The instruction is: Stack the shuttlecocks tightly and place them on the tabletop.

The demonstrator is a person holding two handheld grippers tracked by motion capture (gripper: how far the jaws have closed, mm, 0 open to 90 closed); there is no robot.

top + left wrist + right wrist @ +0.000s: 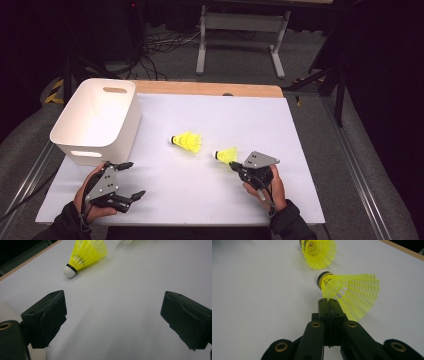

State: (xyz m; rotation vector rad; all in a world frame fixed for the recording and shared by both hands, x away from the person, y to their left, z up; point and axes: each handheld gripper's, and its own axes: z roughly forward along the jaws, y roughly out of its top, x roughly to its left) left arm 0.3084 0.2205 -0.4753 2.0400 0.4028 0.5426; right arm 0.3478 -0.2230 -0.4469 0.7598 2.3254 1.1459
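The white sheet covering the table [200, 190] is brightly and evenly lit from above, while the surrounding room falls into near-black. The white plastic bin [97, 120] glows almost overexposed inside. The yellow mesh shuttlecock with a white cork tip [85, 256] casts a soft, faint shadow. Both gripper views are soft and slightly blurred, most so at their far edges.

A white sheet covers the tabletop [300, 200], leaving a wooden strip [210, 89] bare at the far edge. Grey carpet [320, 60] lies beyond, with tangled black cables [160, 47] and a white frame [240, 25] standing on it. The surroundings are dark.
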